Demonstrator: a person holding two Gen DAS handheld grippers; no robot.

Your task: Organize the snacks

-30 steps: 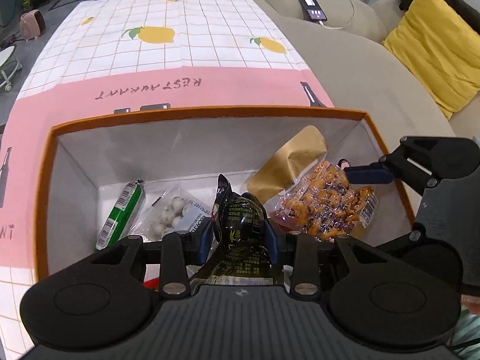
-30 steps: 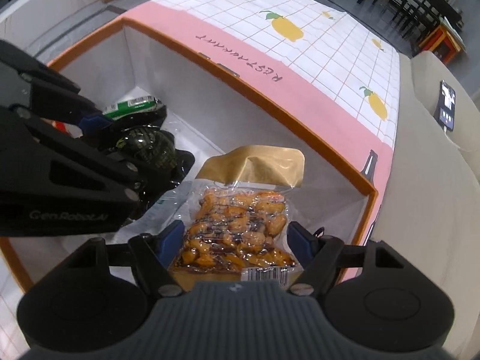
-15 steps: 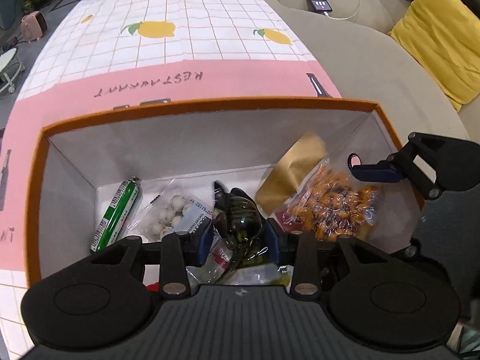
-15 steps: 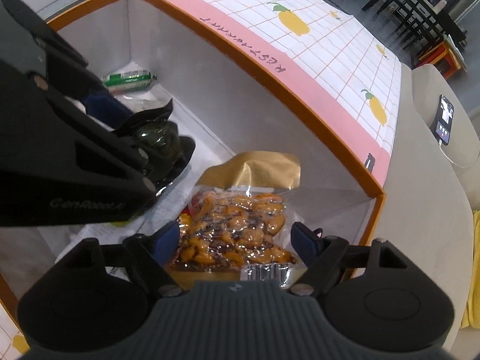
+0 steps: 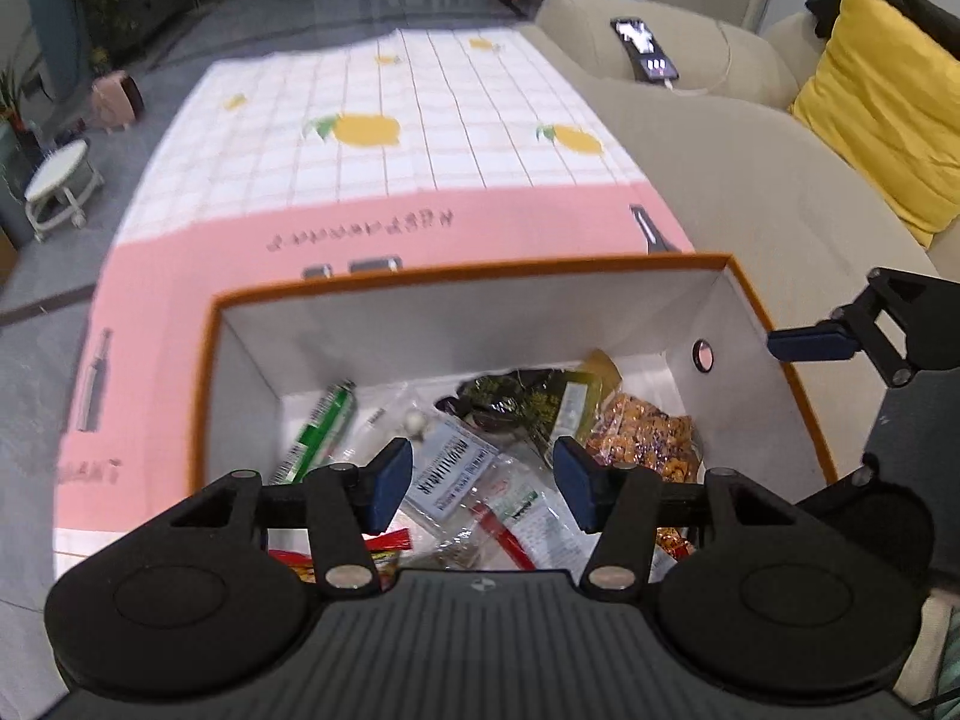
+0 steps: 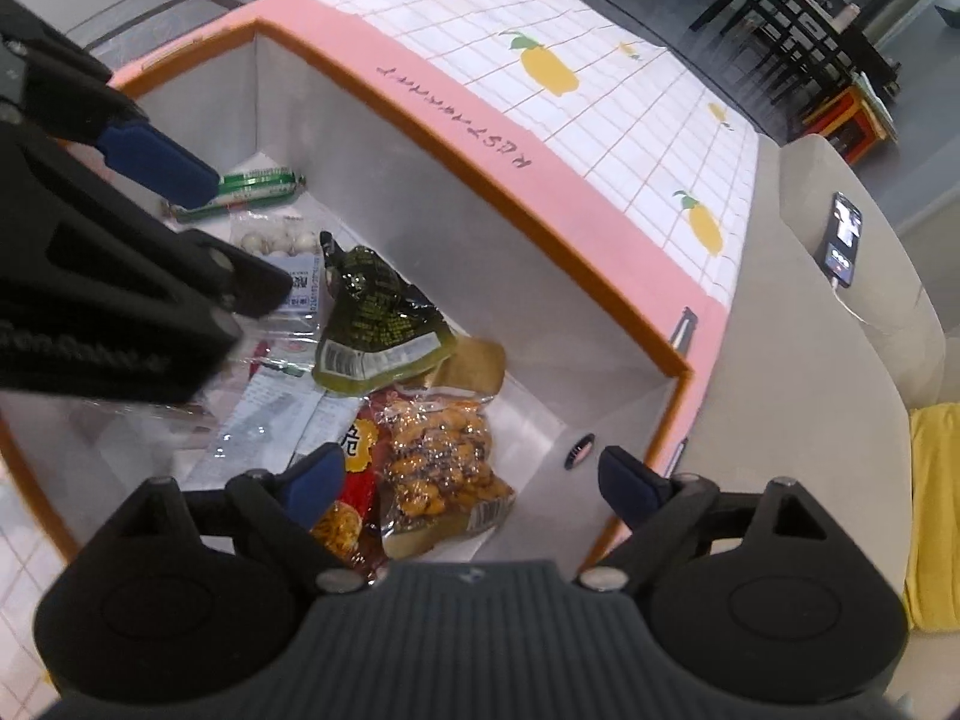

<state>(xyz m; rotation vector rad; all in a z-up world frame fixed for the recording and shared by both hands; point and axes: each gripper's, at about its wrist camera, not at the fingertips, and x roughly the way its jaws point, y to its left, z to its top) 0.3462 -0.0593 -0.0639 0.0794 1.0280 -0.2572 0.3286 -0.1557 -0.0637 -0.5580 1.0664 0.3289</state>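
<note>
Orange-rimmed box (image 6: 480,138) walls hem the snack packets (image 6: 438,456) beside a sofa (image 5: 720,138).

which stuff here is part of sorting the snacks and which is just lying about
Part of the job: orange box; green pouch; orange nut packet; green sausage stick; left gripper and right gripper, both opening and empty.

Lying about: phone; yellow cushion; tablecloth.

In the right wrist view, the left hand-held gripper (image 6: 240,240) is covering the near part of the clear packets (image 6: 270,414) in the box (image 6: 480,162). Motion is blurring the tablecloth lettering (image 5: 360,231) in the left wrist view. The red snack pack (image 6: 351,516) is disappearing behind the right hand-held gripper (image 6: 474,480).
</note>
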